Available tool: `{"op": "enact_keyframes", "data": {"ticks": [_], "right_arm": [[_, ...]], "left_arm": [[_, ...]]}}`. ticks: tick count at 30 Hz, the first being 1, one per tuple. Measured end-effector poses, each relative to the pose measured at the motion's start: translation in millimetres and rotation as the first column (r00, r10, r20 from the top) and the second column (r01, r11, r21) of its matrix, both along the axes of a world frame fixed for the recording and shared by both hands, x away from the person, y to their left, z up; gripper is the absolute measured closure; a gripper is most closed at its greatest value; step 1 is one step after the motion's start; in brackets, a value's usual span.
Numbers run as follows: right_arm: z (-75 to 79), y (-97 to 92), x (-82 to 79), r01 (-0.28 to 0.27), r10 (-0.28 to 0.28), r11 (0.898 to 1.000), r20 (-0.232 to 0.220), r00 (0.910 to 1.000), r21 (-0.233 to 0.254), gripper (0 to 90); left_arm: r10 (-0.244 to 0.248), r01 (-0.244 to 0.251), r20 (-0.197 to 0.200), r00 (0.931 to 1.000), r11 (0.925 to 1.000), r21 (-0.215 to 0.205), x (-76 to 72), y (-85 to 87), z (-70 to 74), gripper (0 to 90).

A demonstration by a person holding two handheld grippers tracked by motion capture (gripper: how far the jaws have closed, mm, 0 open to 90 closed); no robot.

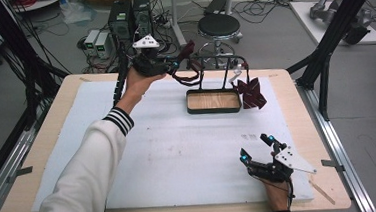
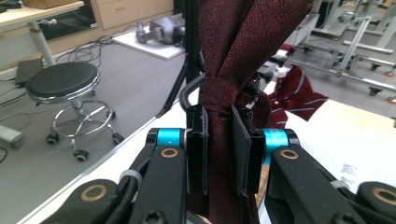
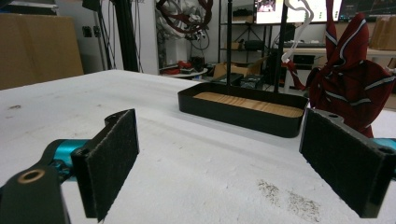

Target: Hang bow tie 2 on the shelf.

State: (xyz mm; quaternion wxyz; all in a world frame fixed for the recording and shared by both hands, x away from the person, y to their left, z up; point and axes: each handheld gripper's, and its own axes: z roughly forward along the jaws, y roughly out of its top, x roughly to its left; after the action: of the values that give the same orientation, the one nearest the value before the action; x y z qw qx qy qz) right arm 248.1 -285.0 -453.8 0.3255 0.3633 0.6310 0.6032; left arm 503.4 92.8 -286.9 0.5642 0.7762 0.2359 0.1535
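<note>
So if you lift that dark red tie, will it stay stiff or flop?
Probably flop: the tie bunches into soft folds where the left hand-held gripper pinches it. It likely weighs little, and its loose loops droop beside the rack.

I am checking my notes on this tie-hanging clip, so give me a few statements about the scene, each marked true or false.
1. The left gripper is shut on the dark red tie. True.
2. The right gripper grips a second tie. False: its jaws stand open above the white mat, with nothing between them.
3. A striped red tie hangs at the right end of the black rack. True.
4. The wooden-bottomed tray holds a folded tie. False: nothing lies in it.
</note>
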Motion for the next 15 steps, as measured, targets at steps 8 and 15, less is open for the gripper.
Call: {"op": "enact_keyframes", "data": {"ticks": [8, 15], "right_arm": [[0.0, 0.0, -0.4, 0.002, -0.002, 1.0, 0.0, 1.0, 0.0, 11.1], [0.0, 0.0, -0.4, 0.003, -0.003, 1.0, 0.002, 1.0, -0.002, 11.2]], "left_arm": [[0.042, -0.042, -0.001, 0.9991, 0.9991, -0.003, 3.9, -0.3, -3.1, 77.1], [0.076, -0.076, -0.01, 0.9971, 0.9971, -0.006, 7.4, 0.5, -6.3, 77.0]]}}
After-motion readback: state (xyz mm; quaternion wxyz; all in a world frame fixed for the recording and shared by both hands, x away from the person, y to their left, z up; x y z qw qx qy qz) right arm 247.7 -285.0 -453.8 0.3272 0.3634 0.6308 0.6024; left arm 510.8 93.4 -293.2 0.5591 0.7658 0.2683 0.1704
